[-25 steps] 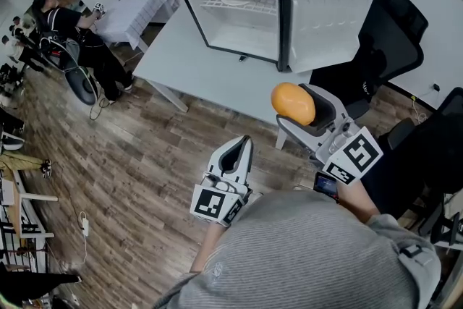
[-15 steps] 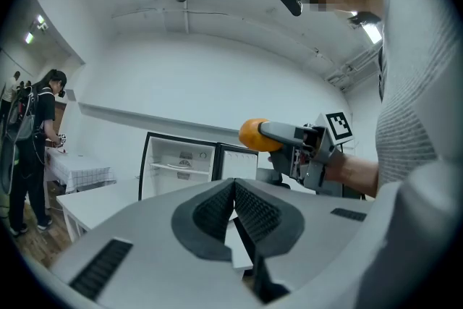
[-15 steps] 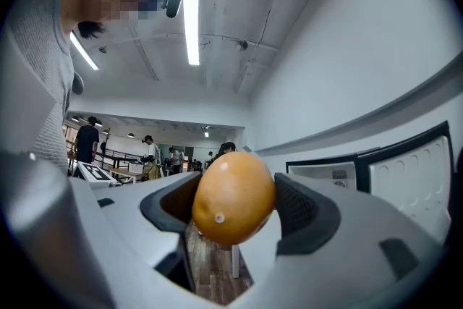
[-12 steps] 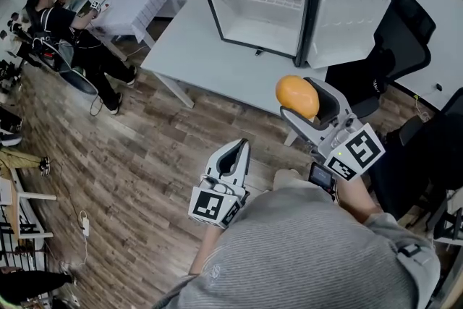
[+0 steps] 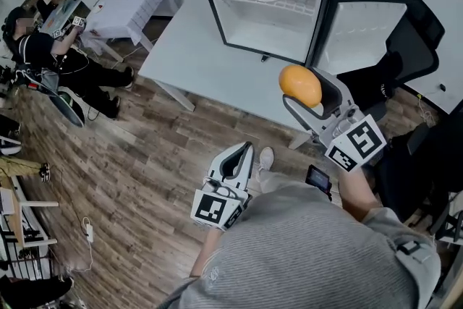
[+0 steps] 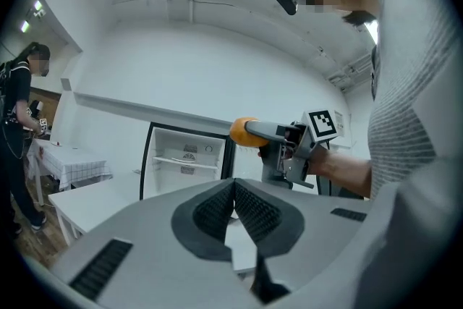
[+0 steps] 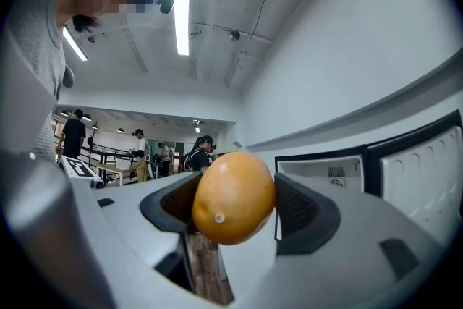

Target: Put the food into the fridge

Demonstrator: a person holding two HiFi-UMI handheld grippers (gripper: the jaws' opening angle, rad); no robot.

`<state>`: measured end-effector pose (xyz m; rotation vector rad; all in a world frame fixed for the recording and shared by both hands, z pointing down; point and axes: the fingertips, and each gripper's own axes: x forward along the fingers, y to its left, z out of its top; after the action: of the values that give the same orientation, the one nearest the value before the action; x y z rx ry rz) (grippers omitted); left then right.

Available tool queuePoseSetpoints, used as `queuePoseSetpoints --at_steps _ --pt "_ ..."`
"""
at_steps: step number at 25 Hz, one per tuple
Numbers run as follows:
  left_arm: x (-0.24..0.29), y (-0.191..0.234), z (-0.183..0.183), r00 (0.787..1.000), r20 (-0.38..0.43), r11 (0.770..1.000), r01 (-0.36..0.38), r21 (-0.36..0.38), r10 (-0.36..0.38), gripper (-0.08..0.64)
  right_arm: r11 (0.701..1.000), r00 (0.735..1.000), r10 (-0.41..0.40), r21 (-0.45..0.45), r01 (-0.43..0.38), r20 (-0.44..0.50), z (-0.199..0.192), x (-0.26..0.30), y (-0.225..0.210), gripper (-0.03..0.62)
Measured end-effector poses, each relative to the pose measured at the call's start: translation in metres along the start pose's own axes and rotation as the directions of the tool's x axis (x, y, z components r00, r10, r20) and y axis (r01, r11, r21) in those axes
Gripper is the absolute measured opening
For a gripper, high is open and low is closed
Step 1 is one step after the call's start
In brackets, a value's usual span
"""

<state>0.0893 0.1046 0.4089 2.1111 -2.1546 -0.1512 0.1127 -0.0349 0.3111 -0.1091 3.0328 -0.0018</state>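
Observation:
An orange fruit (image 5: 300,85) (image 7: 233,197) (image 6: 243,132) sits between the jaws of my right gripper (image 5: 309,92) (image 7: 233,199), which is shut on it and held just off the white table's near edge. The small black fridge (image 5: 266,5) (image 6: 187,155) (image 7: 336,171) stands on that table (image 5: 181,54) with its door (image 5: 362,29) swung open to the right and a wire shelf inside. My left gripper (image 5: 237,156) (image 6: 234,208) hangs lower, over the wooden floor, shut with nothing between its jaws.
A black office chair (image 5: 405,47) stands right of the fridge door. At the far left a person (image 5: 43,54) sits by a second white table (image 5: 134,0). More people (image 7: 199,155) stand in the background of the right gripper view.
The fridge and table have come closer in the head view. My right gripper with the orange fruit has edged up toward the fridge; the left gripper has kept its place.

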Motion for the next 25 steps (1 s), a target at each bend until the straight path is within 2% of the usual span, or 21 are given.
queuePoseSetpoints --at_steps 3,8,13,16,19,25 --pt "0.020 0.026 0.011 1.000 0.015 1.000 0.006 0.006 -0.006 0.011 1.000 1.000 -0.007 0.028 0.007 0.013 -0.006 0.030 -0.019 0.304" --pt "0.062 0.072 0.020 0.999 -0.031 1.000 0.027 -0.003 -0.027 0.011 0.999 1.000 -0.010 0.045 0.009 0.026 -0.006 0.074 -0.046 0.304" --pt "0.114 0.086 0.043 0.990 -0.030 0.990 0.135 0.024 -0.135 0.011 0.996 0.998 -0.061 0.063 0.060 0.015 -0.008 0.101 -0.079 0.304" --pt "0.142 0.100 0.045 0.981 -0.030 0.980 0.194 0.032 -0.193 0.011 0.993 0.995 -0.095 0.069 0.094 0.005 -0.018 0.119 -0.098 0.304" --pt "0.159 0.119 0.037 0.975 -0.056 0.976 0.216 0.028 -0.215 0.011 0.991 0.993 -0.119 0.066 0.119 -0.015 -0.027 0.130 -0.112 0.304" --pt "0.189 0.148 0.045 0.962 -0.041 0.963 0.270 0.008 -0.270 0.011 0.982 0.982 -0.182 0.044 0.185 -0.051 -0.034 0.149 -0.130 0.304"
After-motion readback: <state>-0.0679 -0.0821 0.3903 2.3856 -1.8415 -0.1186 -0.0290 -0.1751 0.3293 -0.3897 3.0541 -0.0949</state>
